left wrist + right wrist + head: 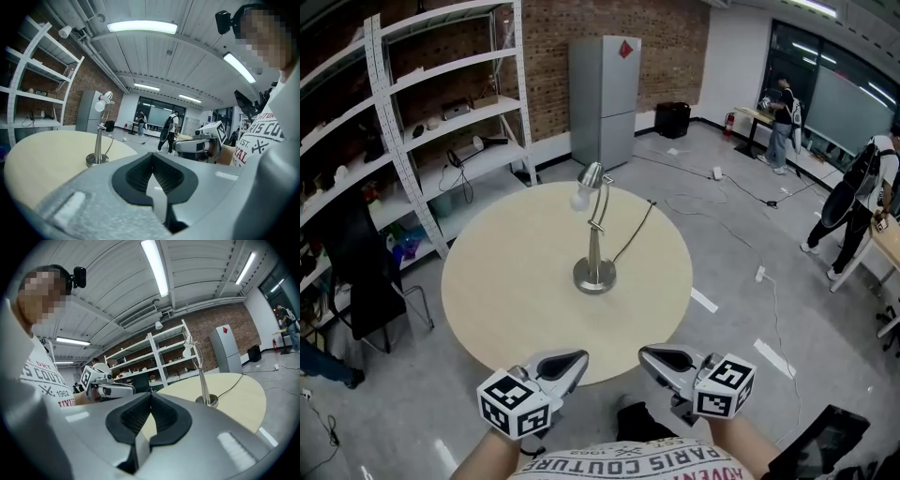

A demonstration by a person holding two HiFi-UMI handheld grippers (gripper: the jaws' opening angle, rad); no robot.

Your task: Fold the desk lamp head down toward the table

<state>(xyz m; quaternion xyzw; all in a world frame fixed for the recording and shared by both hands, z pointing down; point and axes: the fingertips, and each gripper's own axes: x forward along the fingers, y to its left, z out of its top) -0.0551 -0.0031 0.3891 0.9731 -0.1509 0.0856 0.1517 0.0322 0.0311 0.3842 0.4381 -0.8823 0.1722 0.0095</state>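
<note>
A silver desk lamp (595, 246) stands upright near the middle of the round beige table (502, 300), its head (589, 178) raised and a dark cord trailing off the far right. My left gripper (579, 357) and right gripper (645, 353) hover at the table's near edge, tips turned toward each other, well short of the lamp. Both are shut with nothing between the jaws. The left gripper view shows its shut jaws (151, 161), the lamp (98, 140) and the right gripper (194, 145). The right gripper view shows its shut jaws (151, 399), the lamp (204, 376) and the left gripper (110, 389).
White shelving (441, 122) stands at the back left and a grey fridge (602, 98) behind the table. A dark chair (366, 281) sits at the table's left. People (853, 211) stand at the right, and cables (731, 202) lie across the floor.
</note>
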